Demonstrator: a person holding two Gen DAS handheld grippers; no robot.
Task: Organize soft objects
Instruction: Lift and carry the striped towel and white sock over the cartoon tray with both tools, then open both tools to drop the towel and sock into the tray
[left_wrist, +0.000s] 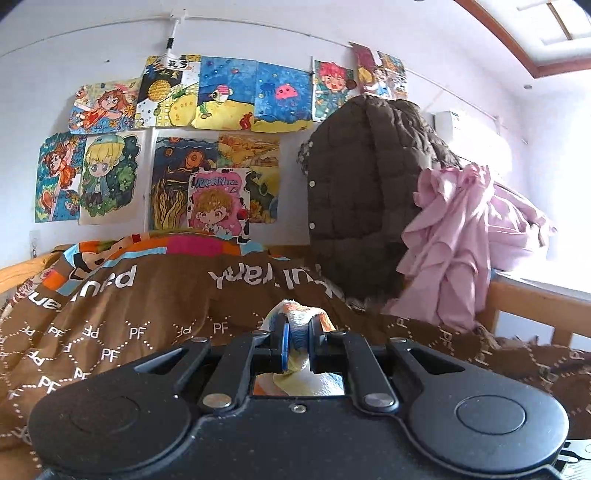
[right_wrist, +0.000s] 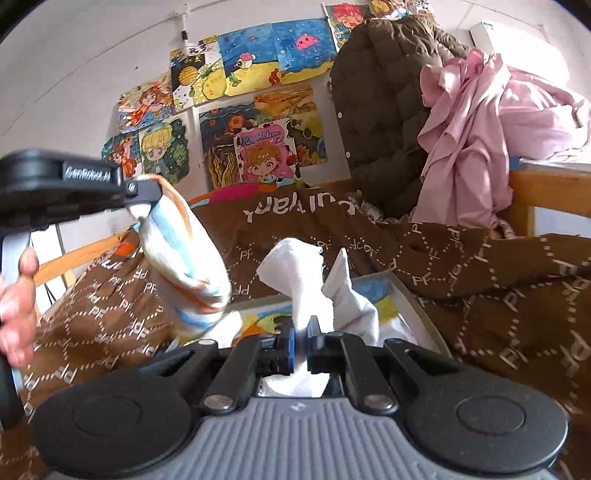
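Right wrist view: right claw (right_wrist: 301, 341) clamped on white cloth sock (right_wrist: 291, 266), held above grey-rimmed tray (right_wrist: 413, 295) lying on brown patterned quilt (right_wrist: 498, 277). Left claw (right_wrist: 147, 192) pinches striped orange-blue-white terry sock (right_wrist: 184, 251) — dangling beside tray, off quilt. Left wrist view: same striped sock between fingers. Judgement: both socks lifted, neither placed — sorting barely begun; pairing or stowing left. Pink garment (right_wrist: 472, 122), brown quilted jacket (right_wrist: 380, 110) untouched.

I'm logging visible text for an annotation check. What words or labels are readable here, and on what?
"MORNING": cartoon poster on the wall.
"PF": repeated across the brown blanket.
"GenRobot.AI": side of the left tongs, slightly blurred.
Large white blanket lettering: upside down and folded, unreadable.
Characters on the top drawing: too small.
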